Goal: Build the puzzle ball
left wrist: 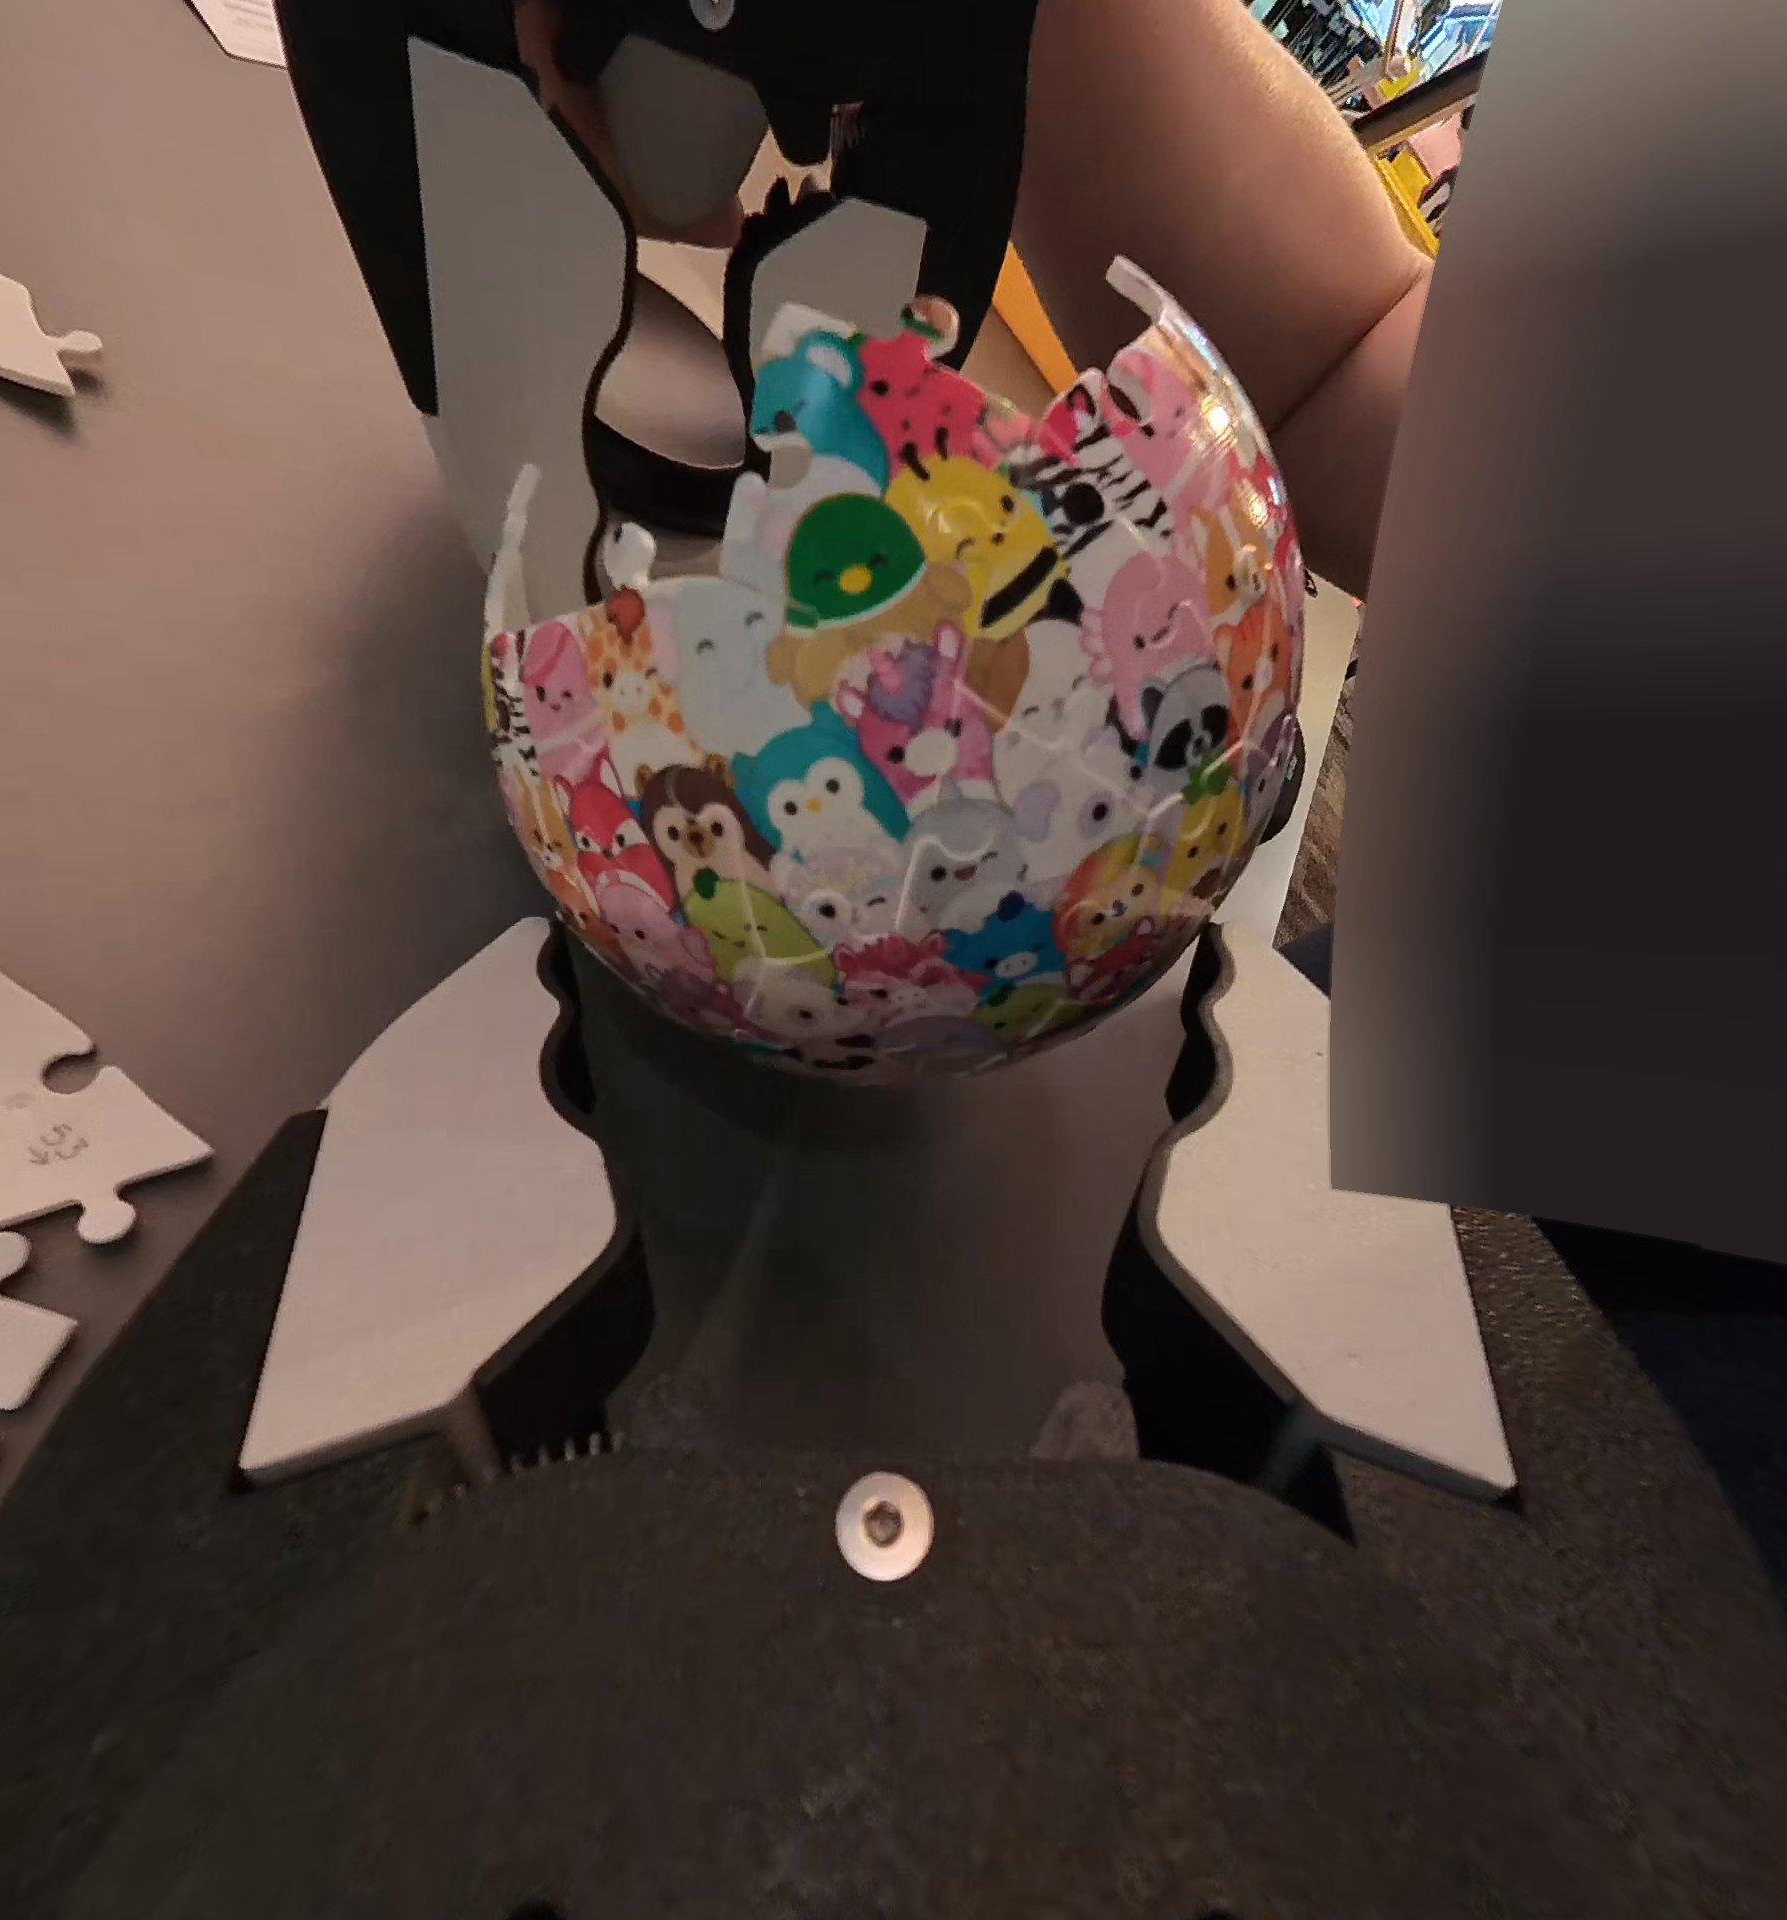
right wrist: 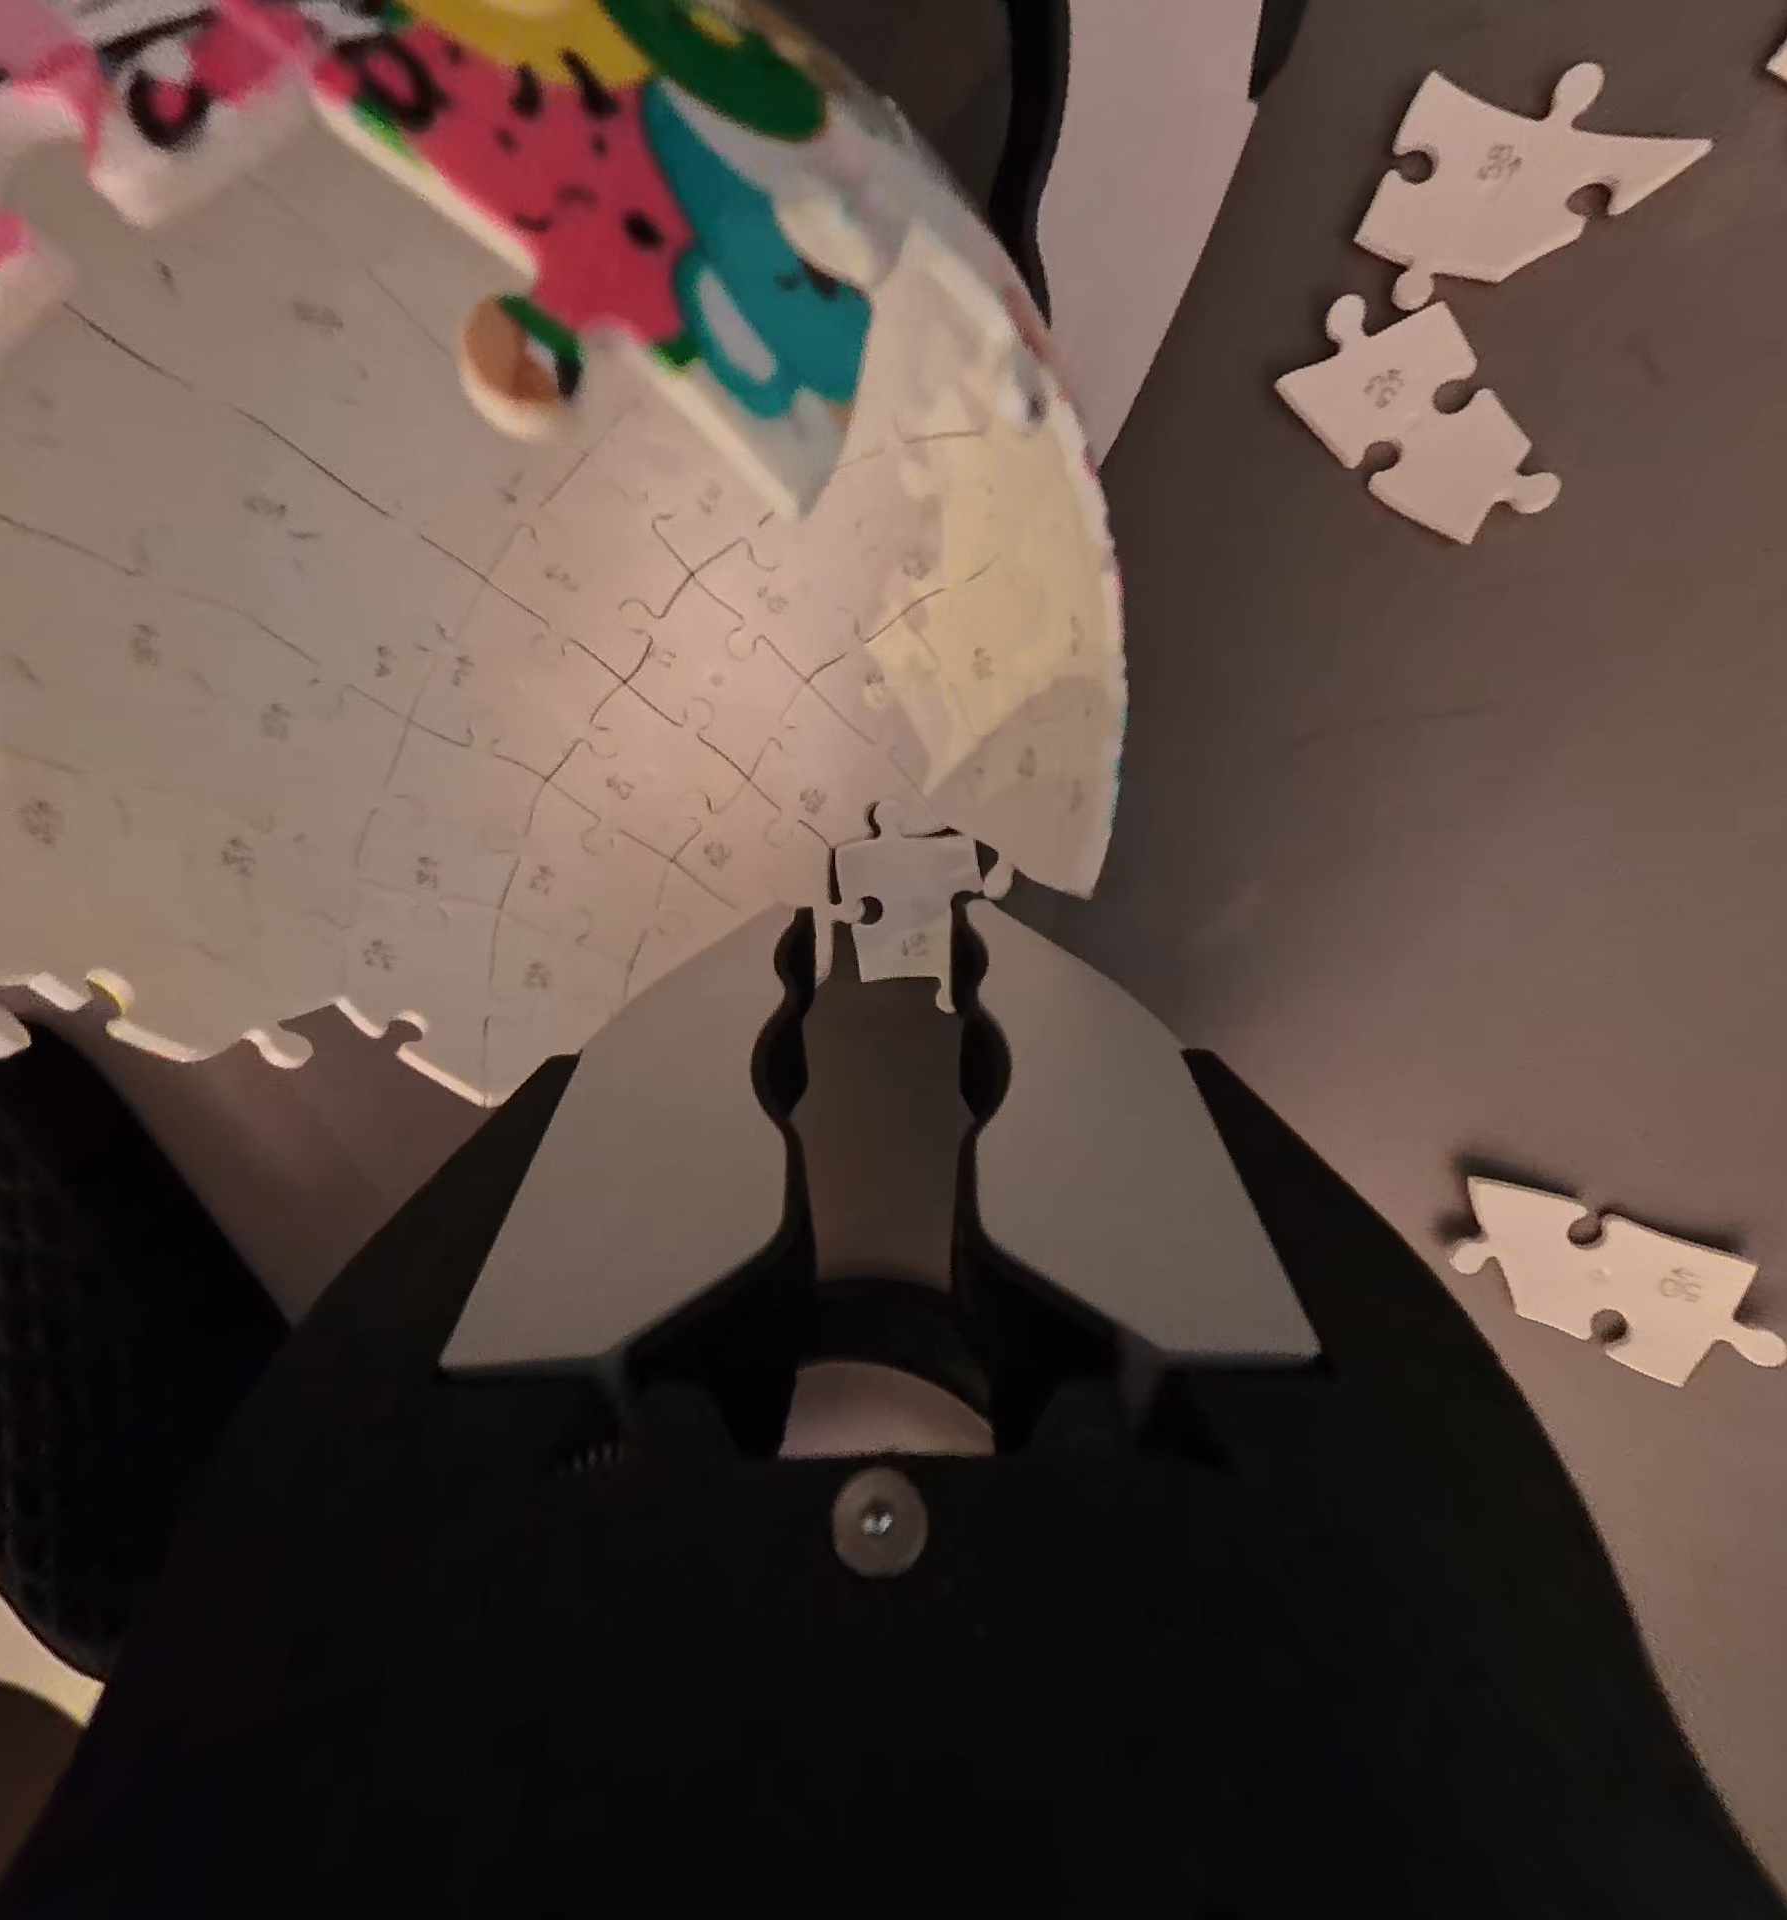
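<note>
- Left wrist view: the left gripper (left wrist: 884, 1023) has its jaws spread wide, and the puzzle ball (left wrist: 899, 707) sits between the fingertips at its lower part. Whether the tips actually press on it I cannot tell.
- The ball is unfinished: a colourful shell printed with cartoon animals, open at the top, with a jagged rim of tabs.
- Above the ball the right gripper (left wrist: 660, 416) comes down from the top, its fingers reaching to the open rim.
- Loose white pieces (left wrist: 27, 1101) lie blank side up on the grey table (left wrist: 193, 623) to the left; a person's arm (left wrist: 1232, 208) shows behind the ball.
- Right wrist view: the right gripper (right wrist: 894, 935) has its jaws drawn close together on a small white piece (right wrist: 904, 904), held at the edge of the ball's shell.
- The ball (right wrist: 453, 675) fills the upper left, showing its white inside and a strip of printed outside.
- Three more pieces (right wrist: 1419, 426) lie well apart on the table (right wrist: 1491, 831) at the right.
</note>
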Motion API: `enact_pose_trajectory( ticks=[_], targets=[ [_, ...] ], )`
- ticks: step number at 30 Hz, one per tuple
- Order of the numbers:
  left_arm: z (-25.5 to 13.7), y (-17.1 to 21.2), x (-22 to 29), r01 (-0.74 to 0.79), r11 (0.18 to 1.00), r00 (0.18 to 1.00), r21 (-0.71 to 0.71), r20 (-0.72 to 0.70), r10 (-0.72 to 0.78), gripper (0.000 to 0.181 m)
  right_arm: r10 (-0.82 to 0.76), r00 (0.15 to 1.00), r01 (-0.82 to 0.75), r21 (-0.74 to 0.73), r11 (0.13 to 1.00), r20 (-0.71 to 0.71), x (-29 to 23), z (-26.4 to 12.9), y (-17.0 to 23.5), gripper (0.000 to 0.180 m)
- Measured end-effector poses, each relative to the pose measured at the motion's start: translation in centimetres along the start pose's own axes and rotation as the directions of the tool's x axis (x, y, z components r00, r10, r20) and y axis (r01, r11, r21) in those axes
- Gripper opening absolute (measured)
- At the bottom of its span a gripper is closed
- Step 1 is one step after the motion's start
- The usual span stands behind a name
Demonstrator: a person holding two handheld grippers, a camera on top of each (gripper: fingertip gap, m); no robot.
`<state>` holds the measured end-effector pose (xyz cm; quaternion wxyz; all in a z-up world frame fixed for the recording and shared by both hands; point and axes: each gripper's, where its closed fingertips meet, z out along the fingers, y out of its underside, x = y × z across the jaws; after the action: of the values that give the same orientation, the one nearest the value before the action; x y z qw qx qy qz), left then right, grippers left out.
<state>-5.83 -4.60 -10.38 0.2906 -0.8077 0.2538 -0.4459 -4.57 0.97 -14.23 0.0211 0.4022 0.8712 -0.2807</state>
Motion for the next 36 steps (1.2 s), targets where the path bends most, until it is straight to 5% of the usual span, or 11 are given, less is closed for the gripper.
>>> enact_pose_trajectory(
  ticks=[7, 24, 36],
  targets=[
    [0.1, -0.3, -0.1, 0.008, 1.000, 1.000, 0.003, 0.004, -0.008, 0.109, 0.023, 0.998, -0.028, 0.082, 0.996, 0.064, -0.5, -0.6, -0.5, 0.002],
    [0.3, -1.5, -0.5, 0.005, 0.998, 1.000, 0.060, 0.004, -0.006, 0.109, -0.033, 0.999, 0.033, -0.015, 0.999, -0.011, 0.1, 0.9, 0.1, 0.001],
    [1.4, 0.2, -1.9, -0.274, 0.957, 0.902, -0.097, 0.319, 0.291, 0.135, 0.009, 1.000, -0.010, -0.022, 1.000, -0.015, 0.3, 1.0, 0.1, 0.002]
  ],
)
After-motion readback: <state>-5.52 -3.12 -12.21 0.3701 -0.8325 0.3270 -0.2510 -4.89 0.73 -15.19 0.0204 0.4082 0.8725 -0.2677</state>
